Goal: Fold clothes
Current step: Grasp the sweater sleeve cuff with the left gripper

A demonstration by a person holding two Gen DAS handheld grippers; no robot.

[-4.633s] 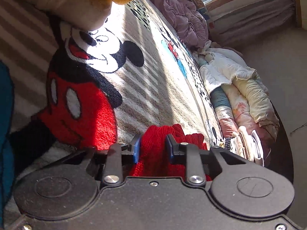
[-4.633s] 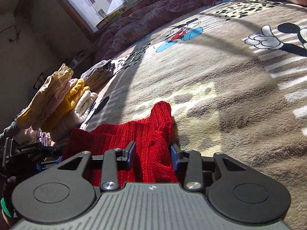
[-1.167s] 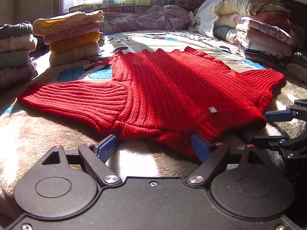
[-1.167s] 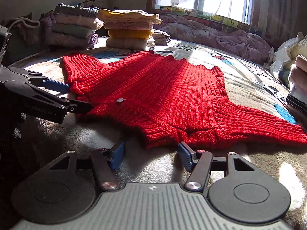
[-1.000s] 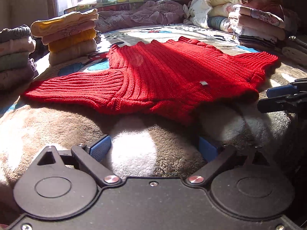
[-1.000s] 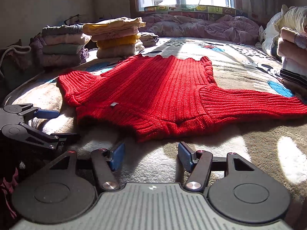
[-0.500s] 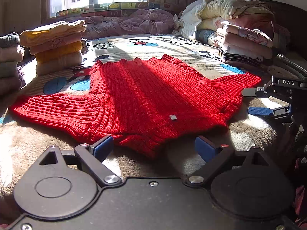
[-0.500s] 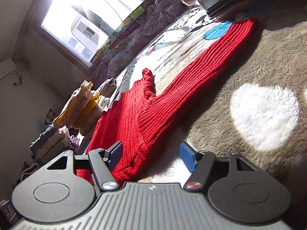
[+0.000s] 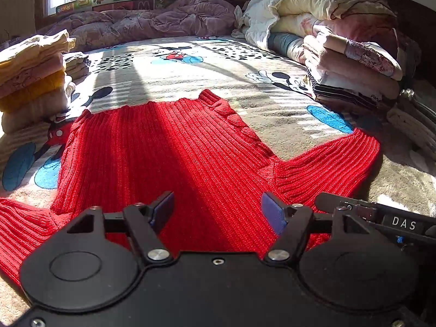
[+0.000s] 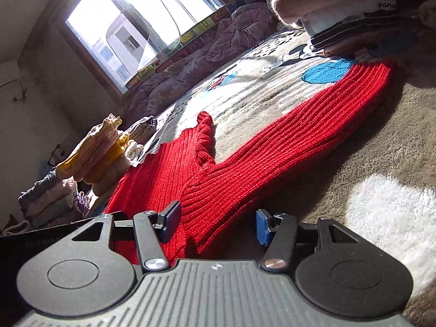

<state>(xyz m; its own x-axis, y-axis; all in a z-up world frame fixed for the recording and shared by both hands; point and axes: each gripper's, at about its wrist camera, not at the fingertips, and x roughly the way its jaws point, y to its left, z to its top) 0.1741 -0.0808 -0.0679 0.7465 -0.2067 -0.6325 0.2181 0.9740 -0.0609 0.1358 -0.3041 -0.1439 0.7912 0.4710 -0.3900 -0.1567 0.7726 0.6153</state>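
Two grippers were down at the near edge of the red ribbed sweater, which lay spread flat on a Mickey Mouse blanket covering the bed.

Left wrist view: sweater filled the middle of the frame, body running up toward the window, one sleeve going off to the lower left, the other angling out to the right edge. Left gripper sat at bottom centre w/ its blue pads apart over the knit near the collar end. Jaws had just been closing in but weren't pinching anything yet afaict, fabric just lay under and between them. Bit of the other gripper, w/ "DAS" lettering, poked in at lower right.

Right wrist view: pic was tilted hard, bed sloping up to the right. Right gripper at bottom centre, jaws also just closing, still apart. The sweater's shoulder edge sat between them, close to the left pad; can't tell if it actually touched. Right pad was clear of the knit, over bare blanket. The sleeve ran from there to the upper right of the frame.

Other stuff: stack of folded clothes at left edge of the left view, pile of rolled bedding upper right, crumpled purple quilt along the top below the window.
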